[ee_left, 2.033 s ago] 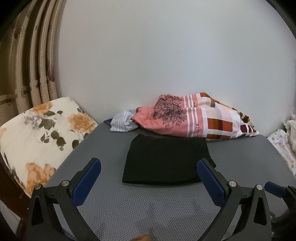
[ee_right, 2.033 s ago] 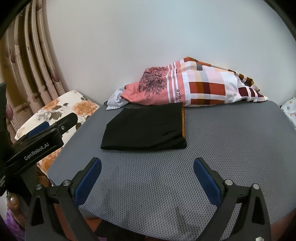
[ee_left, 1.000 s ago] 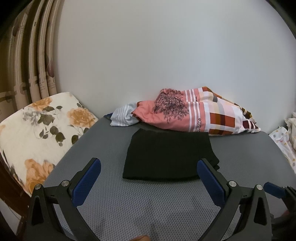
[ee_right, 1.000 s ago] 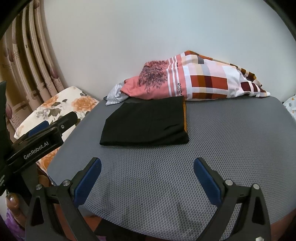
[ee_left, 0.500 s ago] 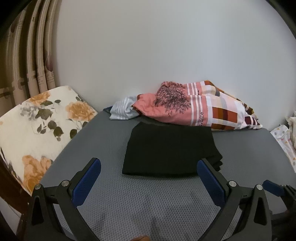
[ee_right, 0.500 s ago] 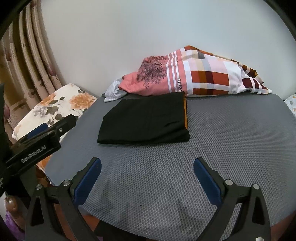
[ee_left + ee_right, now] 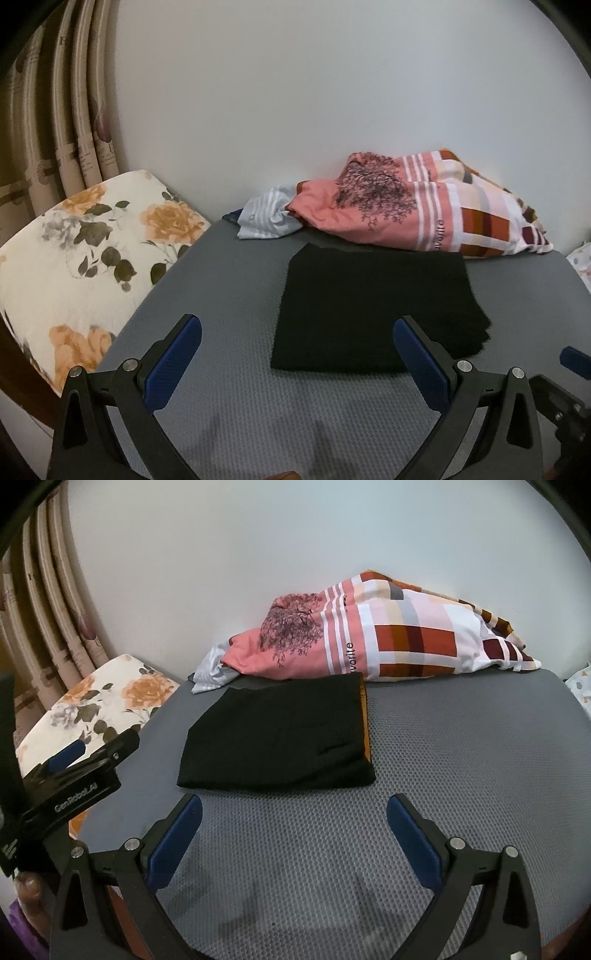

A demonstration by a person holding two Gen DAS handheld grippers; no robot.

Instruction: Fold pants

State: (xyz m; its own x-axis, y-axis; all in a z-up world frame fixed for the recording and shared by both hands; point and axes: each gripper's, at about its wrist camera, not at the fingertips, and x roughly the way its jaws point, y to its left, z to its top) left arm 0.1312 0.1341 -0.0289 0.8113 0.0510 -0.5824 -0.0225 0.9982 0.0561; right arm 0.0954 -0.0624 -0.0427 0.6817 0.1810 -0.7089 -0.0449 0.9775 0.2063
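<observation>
My left claw (image 7: 297, 345) and right claw (image 7: 294, 821) both gape empty; the folded pants (image 7: 277, 734) lie just ahead, long side crosswise, about equally near both.

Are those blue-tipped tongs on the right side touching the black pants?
Apart. In the right wrist view the right tongs stand open with a strip of bare grey mat between their tips and the near edge of the folded black pants.

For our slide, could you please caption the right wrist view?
Open right gripper hovers before folded black pants on a grey mat, patterned pillow behind.
</observation>
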